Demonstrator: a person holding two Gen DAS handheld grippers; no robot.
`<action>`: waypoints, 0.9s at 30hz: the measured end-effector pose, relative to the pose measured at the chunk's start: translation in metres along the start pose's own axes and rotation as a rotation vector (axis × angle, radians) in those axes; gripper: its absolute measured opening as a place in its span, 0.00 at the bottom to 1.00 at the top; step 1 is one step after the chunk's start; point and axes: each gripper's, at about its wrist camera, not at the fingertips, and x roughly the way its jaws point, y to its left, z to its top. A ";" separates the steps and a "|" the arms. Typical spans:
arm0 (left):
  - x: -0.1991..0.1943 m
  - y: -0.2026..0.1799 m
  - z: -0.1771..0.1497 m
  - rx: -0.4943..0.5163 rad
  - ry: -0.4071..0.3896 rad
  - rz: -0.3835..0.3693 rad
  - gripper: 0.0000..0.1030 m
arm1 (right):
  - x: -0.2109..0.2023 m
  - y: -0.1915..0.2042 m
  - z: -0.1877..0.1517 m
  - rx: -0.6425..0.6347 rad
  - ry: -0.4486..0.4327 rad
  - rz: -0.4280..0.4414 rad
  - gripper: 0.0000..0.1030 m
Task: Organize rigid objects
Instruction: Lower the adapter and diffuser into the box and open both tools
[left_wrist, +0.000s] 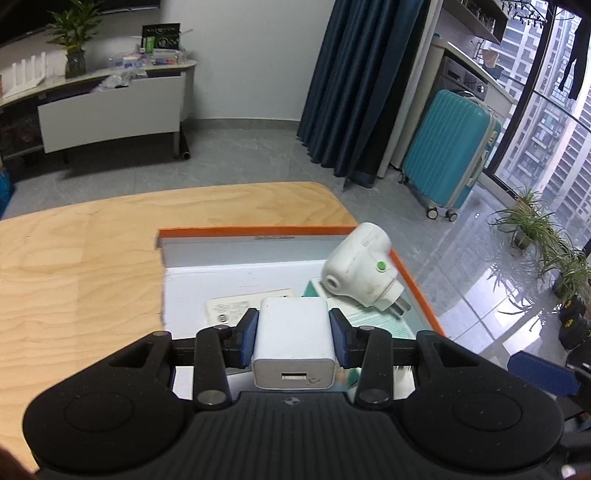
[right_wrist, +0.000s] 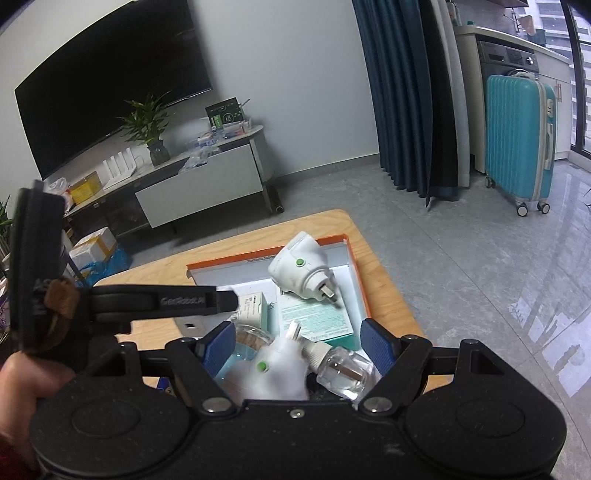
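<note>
The sorting looks partly done. An orange-rimmed box (left_wrist: 258, 232) sits open on the wooden table (left_wrist: 74, 258), toward its far right corner, and it already holds several things. A white plug-in device with a green button (left_wrist: 360, 271) lies tilted at the box's far right, its prongs pointing toward the near side, resting on a teal-printed leaflet box (right_wrist: 314, 314). A small white carton (right_wrist: 255, 304) lies left of that, with some printed paper (left_wrist: 236, 304) under it all.

The left gripper (left_wrist: 293, 332) is clamped on a white USB charger (left_wrist: 293, 343), blue pads pressed to both its sides, and holds it over the near part of the box; I judge it is about to be set down there, though I cannot tell whether it touches the bottom.

The right gripper (right_wrist: 299, 345) stands with its jaws wide apart and nothing pinched. Between them, at the near end, lie a second white plug-in device with a green button (right_wrist: 266, 373) and a clear small bottle with a white neck (right_wrist: 343, 363), beside a round clear lid-like piece (right_wrist: 251, 338); whether these are inside the box or just at its near edge I cannot make out. A hand (right_wrist: 26, 384) grips the left tool at the left edge.

What is left, as I see it: lowering the charger in, then tidying that near cluster.
</note>
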 end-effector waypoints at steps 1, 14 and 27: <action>0.001 0.000 0.001 -0.003 -0.004 -0.004 0.40 | -0.001 0.000 0.000 -0.001 -0.005 0.001 0.86; -0.038 0.017 -0.002 -0.055 -0.066 0.060 0.68 | -0.023 0.007 -0.005 -0.012 -0.036 0.015 0.86; -0.093 0.020 -0.027 -0.080 -0.066 0.143 0.91 | -0.050 0.020 -0.020 -0.066 -0.024 0.024 0.87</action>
